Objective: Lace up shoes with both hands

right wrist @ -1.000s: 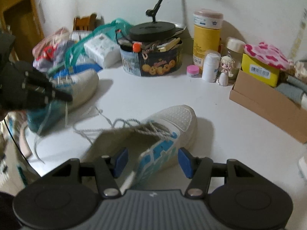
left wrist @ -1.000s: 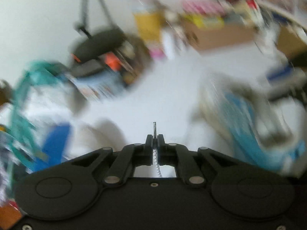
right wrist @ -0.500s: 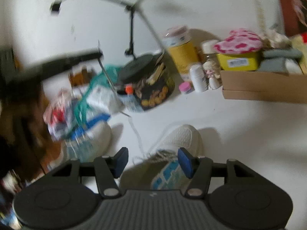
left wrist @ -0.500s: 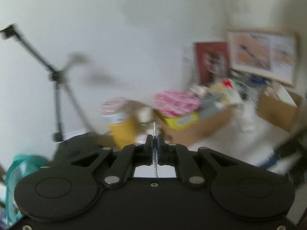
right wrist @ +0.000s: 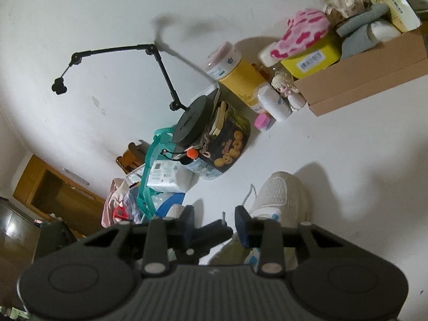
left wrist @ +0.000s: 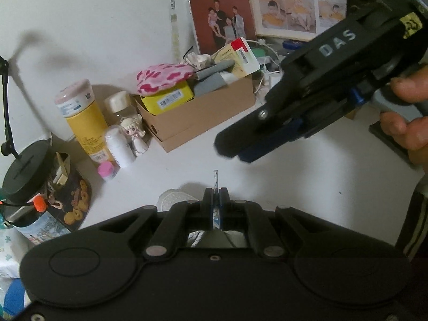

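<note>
My left gripper point(left wrist: 215, 195) is shut on the stiff tip of a white shoelace point(left wrist: 215, 180), which sticks up out of its closed jaws. A white mesh shoe point(right wrist: 278, 195) with blue side marks lies on the white table; its toe point(left wrist: 171, 200) shows just past my left fingers. A hand holds my right gripper point(left wrist: 235, 152) above and to the right of the lace tip. In the right wrist view the right gripper point(right wrist: 214, 223) is closing. The lace tip point(right wrist: 223, 218) and the left gripper's black fingertips point(right wrist: 211, 232) sit between its blue pads point(right wrist: 242, 226), untouched.
A cardboard box point(left wrist: 203, 115) full of items stands at the back. A yellow canister point(left wrist: 85, 123), small bottles and a cookie tin point(right wrist: 222, 147) with a black stand base line the wall. A teal bag point(right wrist: 149, 176) and packets lie to the left.
The left gripper swung across with the lace tip and now sits between the right gripper's pads. The right gripper rolled, and its jaws narrowed.
</note>
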Action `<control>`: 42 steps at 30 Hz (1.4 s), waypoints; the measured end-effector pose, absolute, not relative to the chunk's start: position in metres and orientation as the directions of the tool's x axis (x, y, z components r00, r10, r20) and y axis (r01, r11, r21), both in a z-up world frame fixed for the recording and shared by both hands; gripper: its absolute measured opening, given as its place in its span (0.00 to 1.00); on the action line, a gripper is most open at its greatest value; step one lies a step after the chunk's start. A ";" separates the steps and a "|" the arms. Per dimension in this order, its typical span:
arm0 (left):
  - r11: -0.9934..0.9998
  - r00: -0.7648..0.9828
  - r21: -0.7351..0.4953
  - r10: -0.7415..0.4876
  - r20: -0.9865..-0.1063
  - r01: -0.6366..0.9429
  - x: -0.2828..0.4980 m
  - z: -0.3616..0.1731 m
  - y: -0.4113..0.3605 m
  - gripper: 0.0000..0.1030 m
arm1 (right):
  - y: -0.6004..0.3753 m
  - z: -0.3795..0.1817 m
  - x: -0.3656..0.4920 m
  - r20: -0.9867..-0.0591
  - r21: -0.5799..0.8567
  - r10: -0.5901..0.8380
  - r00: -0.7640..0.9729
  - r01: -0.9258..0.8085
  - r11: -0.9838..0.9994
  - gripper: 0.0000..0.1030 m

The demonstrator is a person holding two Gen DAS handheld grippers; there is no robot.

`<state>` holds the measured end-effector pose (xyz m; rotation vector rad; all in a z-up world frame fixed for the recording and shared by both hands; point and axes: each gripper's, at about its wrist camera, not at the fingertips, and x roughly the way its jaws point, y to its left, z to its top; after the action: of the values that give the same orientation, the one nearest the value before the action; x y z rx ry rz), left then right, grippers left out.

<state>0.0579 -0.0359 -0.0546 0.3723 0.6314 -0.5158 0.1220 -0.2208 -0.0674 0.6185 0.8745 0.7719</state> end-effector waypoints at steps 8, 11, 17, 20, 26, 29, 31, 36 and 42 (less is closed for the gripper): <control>0.798 0.669 0.166 -0.349 -0.656 0.579 0.054 -0.059 -0.043 0.01 | -0.214 -0.086 0.130 -0.441 0.771 0.815 0.375 -0.306 0.558 0.07; 0.804 0.667 0.164 -0.339 -0.663 0.572 0.056 -0.061 -0.042 0.01 | -0.214 -0.089 0.130 -0.448 0.768 0.817 0.364 -0.310 0.560 0.04; 0.803 0.656 0.174 -0.318 -0.685 0.571 0.059 -0.059 -0.044 0.02 | -0.212 -0.085 0.126 -0.467 0.730 0.798 0.379 -0.343 0.591 0.03; 0.799 0.650 0.179 -0.312 -0.693 0.574 0.060 -0.059 -0.045 0.02 | -0.210 -0.082 0.125 -0.472 0.716 0.795 0.382 -0.359 0.598 0.03; 0.793 0.644 0.183 -0.310 -0.700 0.581 0.061 -0.059 -0.046 0.02 | -0.211 -0.082 0.124 -0.471 0.711 0.793 0.386 -0.366 0.601 0.03; 0.795 0.643 0.183 -0.307 -0.701 0.578 0.061 -0.060 -0.046 0.02 | -0.211 -0.082 0.123 -0.470 0.712 0.794 0.386 -0.366 0.599 0.03; 0.796 0.645 0.186 -0.303 -0.701 0.576 0.061 -0.061 -0.046 0.02 | -0.212 -0.082 0.123 -0.467 0.714 0.795 0.387 -0.366 0.597 0.02; 0.797 0.653 0.191 -0.304 -0.693 0.573 0.060 -0.060 -0.044 0.01 | -0.212 -0.082 0.123 -0.463 0.721 0.798 0.385 -0.360 0.592 0.03; 0.803 0.653 0.179 -0.308 -0.692 0.568 0.060 -0.059 -0.044 0.01 | -0.213 -0.083 0.123 -0.464 0.732 0.803 0.374 -0.348 0.586 0.21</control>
<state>0.0600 -0.0439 -0.0592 0.4033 0.6975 -0.5124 0.1232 -0.2134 -0.0826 0.5804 0.9109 0.7920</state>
